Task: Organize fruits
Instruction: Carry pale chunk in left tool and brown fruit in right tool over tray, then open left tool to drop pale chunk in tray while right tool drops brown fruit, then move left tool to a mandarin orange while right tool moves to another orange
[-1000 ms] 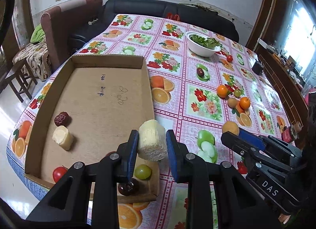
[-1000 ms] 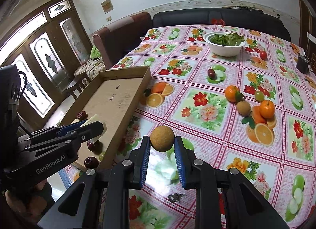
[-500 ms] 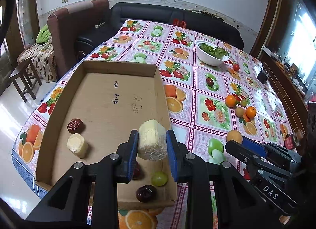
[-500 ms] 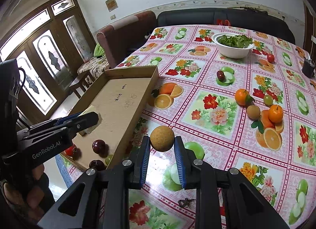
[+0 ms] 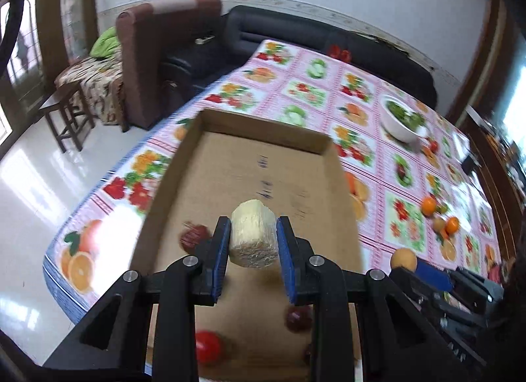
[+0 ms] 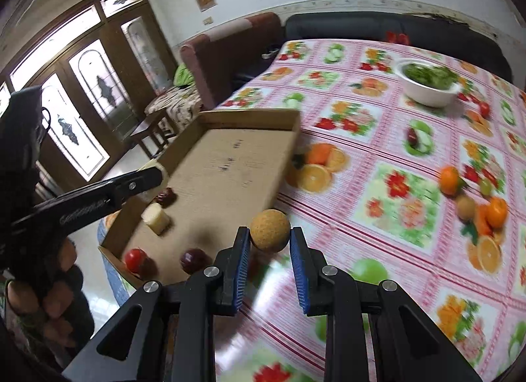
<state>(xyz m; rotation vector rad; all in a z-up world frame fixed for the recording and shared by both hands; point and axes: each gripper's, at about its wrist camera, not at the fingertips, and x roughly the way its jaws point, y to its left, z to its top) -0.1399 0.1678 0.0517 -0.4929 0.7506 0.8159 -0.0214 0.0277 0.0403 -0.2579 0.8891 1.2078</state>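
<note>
My left gripper [image 5: 253,250] is shut on a pale yellow sugarcane chunk [image 5: 252,237] and holds it above the cardboard tray [image 5: 263,141]. My right gripper [image 6: 269,243] is shut on a round tan fruit [image 6: 270,230], held above the table by the tray's near right corner; the fruit also shows in the left wrist view [image 5: 403,258]. In the tray [image 6: 250,117] lie a second sugarcane chunk [image 6: 157,217], a dark red date [image 6: 166,197], a red tomato [image 6: 134,258] and a dark plum [image 6: 193,258]. The left gripper [image 6: 149,174] reaches over the tray's left side.
Oranges [image 6: 449,179], a kiwi [image 6: 465,207] and a green grape lie on the fruit-print tablecloth at right. A white bowl of greens [image 6: 429,84] stands at the far side. Sofas and a wooden stool [image 5: 67,115] sit beyond the table's edge.
Both grippers have moved left and forward over the tray area with their fruits still held. The left one now looks farther over the tray. The views are motion-blurred.
</note>
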